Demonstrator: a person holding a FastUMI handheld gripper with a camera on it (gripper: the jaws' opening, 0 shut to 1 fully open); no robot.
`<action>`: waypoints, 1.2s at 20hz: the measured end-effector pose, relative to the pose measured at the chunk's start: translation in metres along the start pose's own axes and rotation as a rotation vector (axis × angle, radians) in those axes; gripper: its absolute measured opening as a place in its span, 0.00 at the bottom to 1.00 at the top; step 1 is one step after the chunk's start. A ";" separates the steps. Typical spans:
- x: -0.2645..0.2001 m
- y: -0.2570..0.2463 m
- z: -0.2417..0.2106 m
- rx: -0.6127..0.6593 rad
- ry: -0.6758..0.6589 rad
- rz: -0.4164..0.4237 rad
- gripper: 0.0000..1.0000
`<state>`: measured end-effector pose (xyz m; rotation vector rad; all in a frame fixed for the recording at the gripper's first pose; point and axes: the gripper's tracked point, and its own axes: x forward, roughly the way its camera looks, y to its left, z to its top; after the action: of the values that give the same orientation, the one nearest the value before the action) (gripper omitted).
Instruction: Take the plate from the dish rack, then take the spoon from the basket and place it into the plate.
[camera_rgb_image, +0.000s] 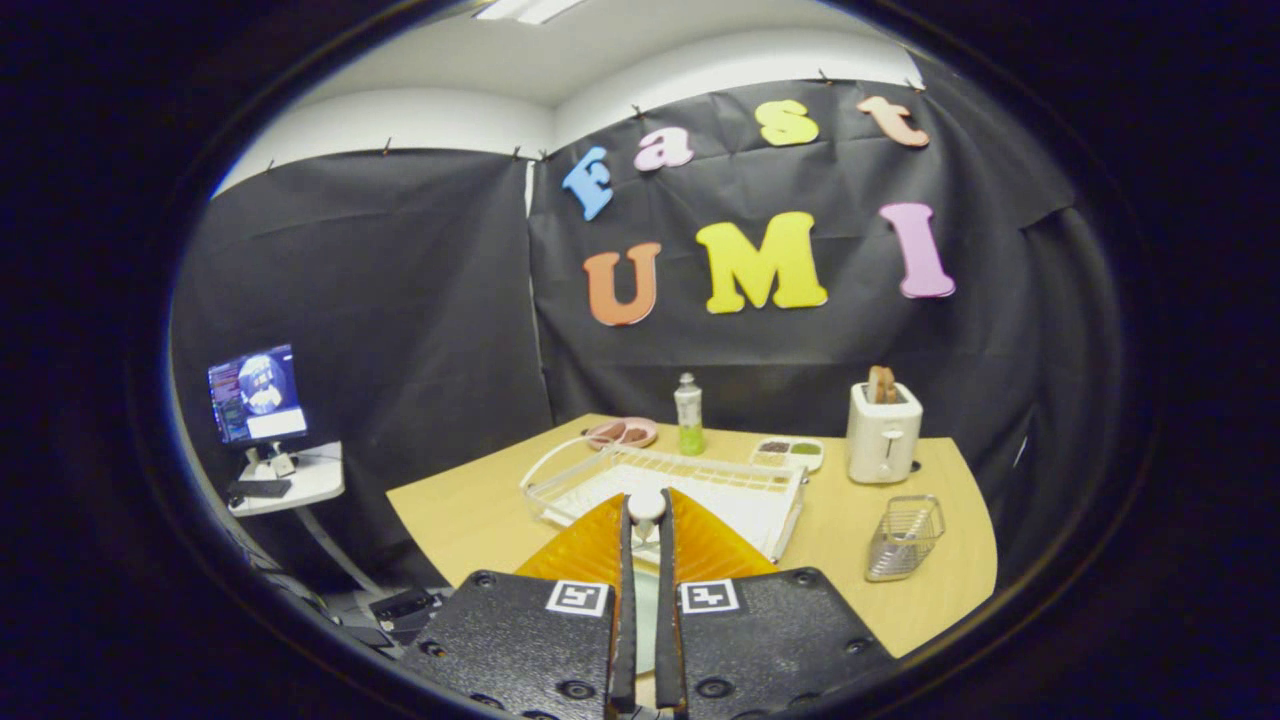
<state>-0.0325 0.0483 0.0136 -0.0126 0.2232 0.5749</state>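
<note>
My gripper (647, 496) hangs above the near edge of the wooden table (470, 520). Its two fingers stand close together, pressing on a thin white plate (646, 510) that I see edge-on in the narrow gap between them, with its rim poking out at the tips. Just beyond the fingers lies the white dish rack (700, 485), flat on the table. Further right and nearer the table's edge stands the metal wire basket (905, 537). The thin bars inside it are too small for me to tell the spoon apart.
Behind the rack are a pink dish (620, 433), a green bottle (688, 414) and a small compartment tray (790, 452). A white toaster (883, 432) with bread stands behind the basket. A monitor (256, 394) sits on a side stand off the table's left.
</note>
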 end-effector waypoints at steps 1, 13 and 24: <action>0.009 0.008 -0.008 -0.002 0.030 0.032 0.13; 0.063 0.047 -0.074 -0.010 0.267 0.257 0.13; 0.083 0.044 -0.081 0.039 0.297 0.309 0.19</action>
<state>-0.0051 0.1239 -0.0814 -0.0260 0.5308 0.8773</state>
